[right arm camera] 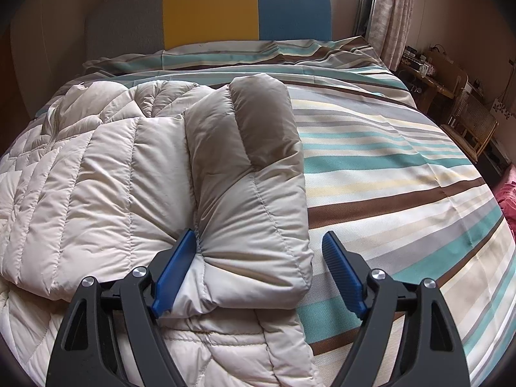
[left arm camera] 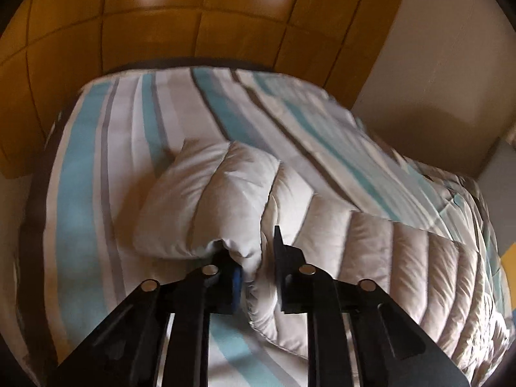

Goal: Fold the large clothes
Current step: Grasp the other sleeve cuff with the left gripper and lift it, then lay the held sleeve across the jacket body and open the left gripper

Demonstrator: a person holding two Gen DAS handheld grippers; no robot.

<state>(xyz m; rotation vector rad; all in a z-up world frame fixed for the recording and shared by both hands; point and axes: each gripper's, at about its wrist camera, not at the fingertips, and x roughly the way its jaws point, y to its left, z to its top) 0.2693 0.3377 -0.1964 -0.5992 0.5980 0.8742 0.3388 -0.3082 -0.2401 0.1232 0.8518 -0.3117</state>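
Puffy coat (right arm camera: 135, 174) on the striped bed (right arm camera: 403, 167)
Left gripper (left arm camera: 258, 277) pinches the coat's edge; right gripper (right arm camera: 258, 271) jaws wide around the sleeve (right arm camera: 254, 193).

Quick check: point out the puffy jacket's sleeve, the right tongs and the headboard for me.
sleeve (right arm camera: 254, 193): right wrist view, middle of the folded sleeve.
right tongs (right arm camera: 258, 271): right wrist view, midway between the blue pads, standing open.
headboard (right arm camera: 209, 9): right wrist view, its yellow panel.
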